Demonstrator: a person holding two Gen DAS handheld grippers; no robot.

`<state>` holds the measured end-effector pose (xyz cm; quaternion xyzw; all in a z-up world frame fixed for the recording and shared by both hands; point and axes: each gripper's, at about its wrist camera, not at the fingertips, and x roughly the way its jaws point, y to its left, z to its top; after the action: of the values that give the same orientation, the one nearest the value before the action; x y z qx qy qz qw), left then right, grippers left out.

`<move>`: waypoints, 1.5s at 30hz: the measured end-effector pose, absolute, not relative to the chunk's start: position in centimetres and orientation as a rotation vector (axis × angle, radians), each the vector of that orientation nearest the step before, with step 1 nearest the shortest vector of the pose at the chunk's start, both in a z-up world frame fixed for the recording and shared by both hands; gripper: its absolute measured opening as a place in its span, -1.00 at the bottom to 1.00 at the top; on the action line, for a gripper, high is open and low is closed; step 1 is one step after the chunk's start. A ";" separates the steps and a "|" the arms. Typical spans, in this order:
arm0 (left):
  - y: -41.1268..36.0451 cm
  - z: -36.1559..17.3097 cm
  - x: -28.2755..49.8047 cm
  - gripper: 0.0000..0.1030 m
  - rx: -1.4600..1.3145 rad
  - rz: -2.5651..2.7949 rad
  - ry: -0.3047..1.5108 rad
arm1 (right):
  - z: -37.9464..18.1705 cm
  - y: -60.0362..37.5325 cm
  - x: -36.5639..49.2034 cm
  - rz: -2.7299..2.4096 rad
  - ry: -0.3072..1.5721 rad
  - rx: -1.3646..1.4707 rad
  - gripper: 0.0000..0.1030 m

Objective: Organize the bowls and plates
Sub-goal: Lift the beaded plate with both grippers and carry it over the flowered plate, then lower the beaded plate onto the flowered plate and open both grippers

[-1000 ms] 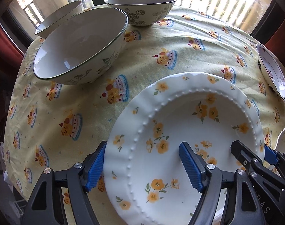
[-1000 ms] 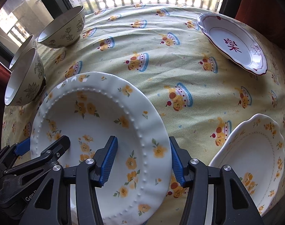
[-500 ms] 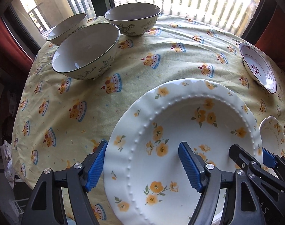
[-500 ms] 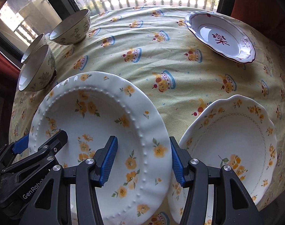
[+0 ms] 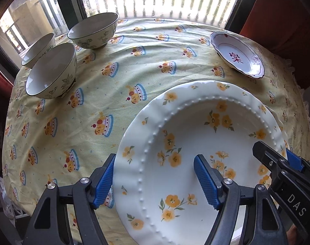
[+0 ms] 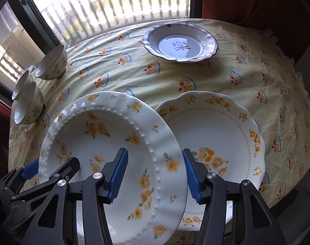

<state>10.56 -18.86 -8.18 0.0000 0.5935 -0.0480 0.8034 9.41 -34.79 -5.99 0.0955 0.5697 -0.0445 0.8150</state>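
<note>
Since a second ago both grippers have carried the beaded flower plate [image 6: 106, 143] up and toward the scalloped flower plate [image 6: 214, 134]; its right edge now overhangs that plate's left rim, where before only bare cloth lay under it.

Left gripper [image 5: 155, 181] straddles the plate's left rim: outer jaw outside the edge, inner jaw over the well. Right gripper [image 6: 155, 175] does the same on the right rim. Both sets of jaws stand at medium width with the rim between them. The plate sits clear of the counter [image 6: 246, 77] between the two, so the load is shared; actual pad contact can't be confirmed.

Handling, as a judgement: glazed ceramic, so rigid, fairly heavy, slick, chips on impact. Its sloped rim gives poor purchase. Opposite rims, plate level, is the right hold. Set-down onto the scalloped plate should be slow and centred.

The three bowls [image 5: 52, 71] sit far ahead-left of the jaws; the red-character dish [image 6: 180, 42] far ahead.
</note>
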 end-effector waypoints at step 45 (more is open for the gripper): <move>-35.4 -12.5 8.6 0.51 -0.080 0.034 1.278 | -9.5 -51.5 8.9 0.014 1.247 0.054 0.12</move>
<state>8.62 -35.41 -12.55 -0.0374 0.5962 0.0160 0.8018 8.94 -51.51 -9.50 0.0255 0.5836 0.0067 0.8116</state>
